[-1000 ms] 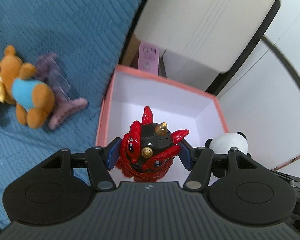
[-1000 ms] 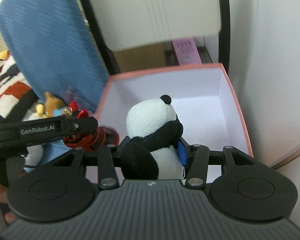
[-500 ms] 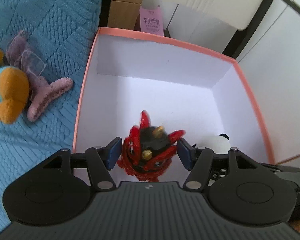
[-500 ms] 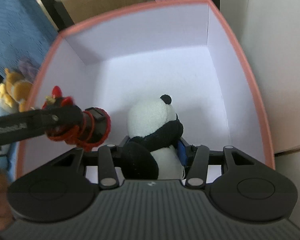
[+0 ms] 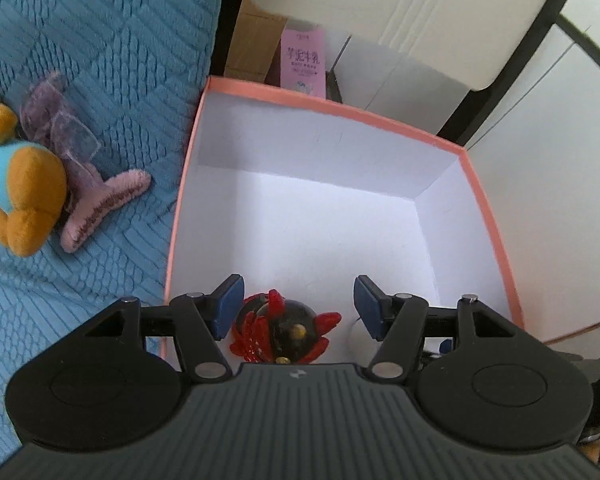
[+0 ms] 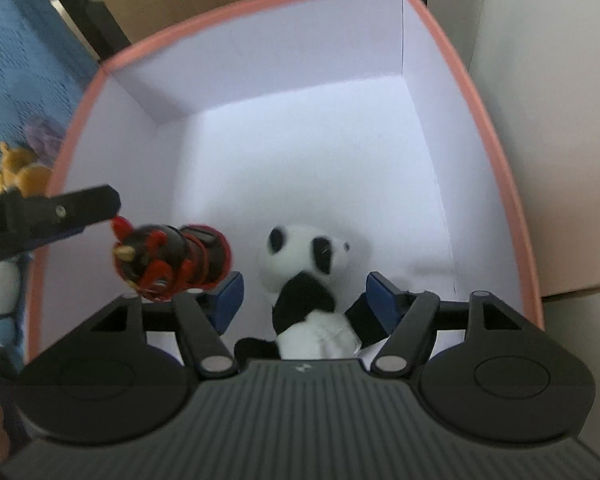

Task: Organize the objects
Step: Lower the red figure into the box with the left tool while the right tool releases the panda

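Observation:
A pink-rimmed box with a white inside lies below both grippers. My left gripper is open over its near left part; the red and black horned figurine is loose between and below its fingers, tipped over and blurred inside the box. My right gripper is open; the plush panda is free between its fingers, low in the box. One left finger shows in the right wrist view.
A blue quilted cover lies left of the box with an orange bear in a blue shirt and a purple plush. A pink carton and white furniture stand behind the box.
Both grippers have opened. The figurine has left the left gripper and dropped lower in the box. The panda has left the right gripper and sunk into the box.

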`<move>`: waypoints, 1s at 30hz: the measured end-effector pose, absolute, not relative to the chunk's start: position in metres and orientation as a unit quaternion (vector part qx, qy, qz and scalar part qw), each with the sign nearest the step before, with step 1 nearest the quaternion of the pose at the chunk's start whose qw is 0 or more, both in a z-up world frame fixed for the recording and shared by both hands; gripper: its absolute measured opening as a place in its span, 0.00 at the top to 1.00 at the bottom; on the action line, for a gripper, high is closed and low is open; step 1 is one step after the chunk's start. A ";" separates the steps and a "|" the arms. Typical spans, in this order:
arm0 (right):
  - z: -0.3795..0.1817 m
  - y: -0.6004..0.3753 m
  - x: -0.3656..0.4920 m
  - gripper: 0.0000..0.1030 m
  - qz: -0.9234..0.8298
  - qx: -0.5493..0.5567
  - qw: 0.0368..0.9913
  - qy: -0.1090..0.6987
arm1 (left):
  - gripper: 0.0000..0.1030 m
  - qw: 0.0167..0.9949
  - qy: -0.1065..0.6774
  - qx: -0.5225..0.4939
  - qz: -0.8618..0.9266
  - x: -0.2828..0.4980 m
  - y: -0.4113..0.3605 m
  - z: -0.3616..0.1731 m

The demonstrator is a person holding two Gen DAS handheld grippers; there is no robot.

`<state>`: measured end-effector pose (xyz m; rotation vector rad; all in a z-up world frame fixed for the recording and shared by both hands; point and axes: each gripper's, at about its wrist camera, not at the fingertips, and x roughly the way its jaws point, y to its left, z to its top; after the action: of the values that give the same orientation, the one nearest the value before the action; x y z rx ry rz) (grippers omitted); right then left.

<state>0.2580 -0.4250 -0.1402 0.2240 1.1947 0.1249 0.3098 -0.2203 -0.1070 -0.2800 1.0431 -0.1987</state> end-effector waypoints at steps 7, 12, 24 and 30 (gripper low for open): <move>-0.087 -0.417 0.244 0.32 0.065 0.117 0.850 0.510 | 0.35 0.873 0.456 -0.132 -0.111 0.286 -0.206 -0.056; -0.044 -0.405 0.223 0.32 0.073 0.120 0.869 0.475 | 0.35 0.890 0.424 -0.120 -0.119 0.262 -0.196 -0.019; 0.034 -0.364 0.149 0.32 0.090 0.108 0.903 0.407 | 0.35 0.915 0.363 -0.114 -0.135 0.194 -0.149 0.044; 0.053 -0.342 0.111 0.32 0.089 0.103 0.913 0.384 | 0.35 0.921 0.341 -0.118 -0.145 0.158 -0.122 0.059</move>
<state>0.1108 -0.3423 0.0530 0.2124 0.7912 0.1826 0.1578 -0.1222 0.0588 -0.2418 0.7005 -0.2974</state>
